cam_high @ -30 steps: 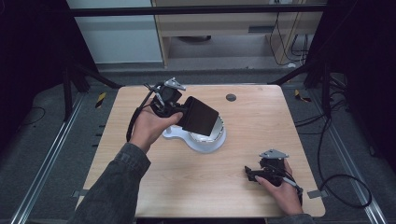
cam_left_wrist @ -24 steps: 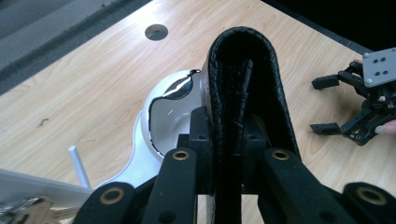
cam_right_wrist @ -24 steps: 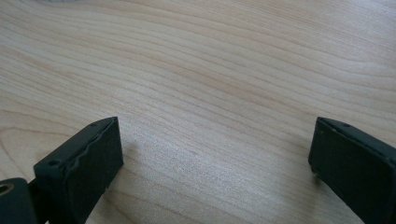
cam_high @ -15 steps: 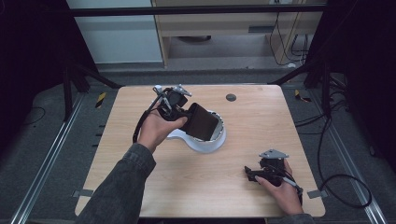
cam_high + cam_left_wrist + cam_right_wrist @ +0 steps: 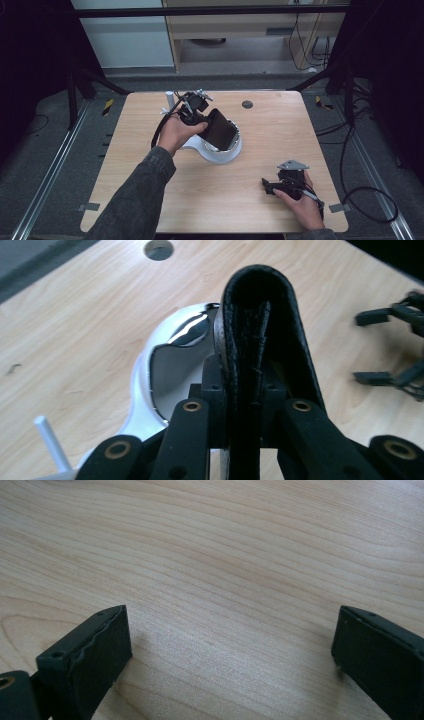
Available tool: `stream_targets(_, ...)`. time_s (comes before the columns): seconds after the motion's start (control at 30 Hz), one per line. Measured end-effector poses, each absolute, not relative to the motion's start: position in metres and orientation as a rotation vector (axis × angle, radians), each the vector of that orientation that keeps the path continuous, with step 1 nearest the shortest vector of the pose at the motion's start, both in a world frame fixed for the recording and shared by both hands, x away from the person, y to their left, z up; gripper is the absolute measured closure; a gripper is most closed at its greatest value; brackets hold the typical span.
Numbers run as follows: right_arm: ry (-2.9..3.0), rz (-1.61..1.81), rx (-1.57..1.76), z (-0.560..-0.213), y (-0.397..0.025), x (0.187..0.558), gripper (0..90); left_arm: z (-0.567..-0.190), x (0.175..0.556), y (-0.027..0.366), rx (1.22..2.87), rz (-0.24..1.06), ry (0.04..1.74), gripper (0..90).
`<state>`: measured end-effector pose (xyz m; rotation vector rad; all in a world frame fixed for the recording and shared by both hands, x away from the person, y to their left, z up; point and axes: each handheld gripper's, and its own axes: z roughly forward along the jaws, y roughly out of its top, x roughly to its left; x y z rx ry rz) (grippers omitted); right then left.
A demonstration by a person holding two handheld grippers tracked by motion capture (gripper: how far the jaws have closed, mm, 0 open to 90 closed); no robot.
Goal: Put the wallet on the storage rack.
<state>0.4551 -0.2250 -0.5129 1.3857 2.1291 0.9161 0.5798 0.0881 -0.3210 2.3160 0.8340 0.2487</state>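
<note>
High view: left gripper (image 5: 200, 116) pinches black wallet (image 5: 220, 130), tilted over white scale's (image 5: 220, 152) shiny bowl (image 5: 235, 142). Right gripper (image 5: 272, 187) rests well apart from scale.

Left gripper view: jaws squeezed tight on wallet (image 5: 257, 325); bowl (image 5: 177, 365) below, nothing seen inside.

Right gripper view: jaws wide apart, holding nothing, over wooden table (image 5: 225, 570).

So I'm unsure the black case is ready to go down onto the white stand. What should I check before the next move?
1. Left claw shut on the black leather case: ok.
2. Case over the white stand: ok.
3. Case seated in the stand: cannot tell.
4. Stand's shiny cradle unobstructed: ok.
5. Right claw open, resting apart on the table: ok.
6. White post clear of the case: ok.
</note>
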Motion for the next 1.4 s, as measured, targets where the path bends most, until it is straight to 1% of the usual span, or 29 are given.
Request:
stream_targets(0.13,2.135,0.917,1.378,-0.513,-0.225,0.454,2.9,-0.323,0.579,0.089,2.281,0.262,0.848,77.3)
stream_targets(0.17,2.134,0.917,1.376,-0.513,-0.225,0.454,2.9,-0.321,0.577,0.089,2.270,0.290,0.844,76.2)
stream_targets(0.2,2.134,0.917,1.376,-0.513,-0.225,0.454,2.9,-0.321,0.577,0.089,2.270,0.290,0.844,72.1)
stream_targets(0.23,2.134,0.917,1.376,-0.513,-0.225,0.454,2.9,-0.320,0.577,0.090,2.261,0.303,0.847,72.1)
stream_targets(0.3,2.134,0.917,1.375,-0.513,-0.225,0.454,2.9,-0.318,0.576,0.093,2.235,0.322,0.851,68.4)
stream_targets(0.4,2.134,0.917,1.375,-0.513,-0.225,0.454,2.9,-0.315,0.574,0.098,2.219,0.347,0.864,68.6)
stream_targets(0.47,2.134,0.917,1.376,-0.513,-0.225,0.454,2.9,-0.313,0.572,0.101,2.206,0.360,0.872,71.7)
stream_targets(0.7,2.134,0.917,1.376,-0.513,-0.225,0.454,2.8,-0.307,0.570,0.104,2.162,0.435,0.890,73.7)
stream_targets(0.87,2.134,0.919,1.376,-0.513,-0.225,0.454,2.9,-0.306,0.573,0.110,2.143,0.438,0.914,73.3)
stream_targets(1.0,2.134,0.919,1.377,-0.513,-0.224,0.453,2.9,-0.307,0.578,0.115,2.127,0.408,0.941,68.8)
stream_targets(1.2,2.134,0.919,1.377,-0.513,-0.224,0.453,2.9,-0.307,0.577,0.117,2.126,0.426,0.928,61.1)
stream_targets(1.4,2.136,0.916,1.378,-0.513,-0.224,0.453,2.9,-0.303,0.574,0.120,2.097,0.448,0.907,58.2)
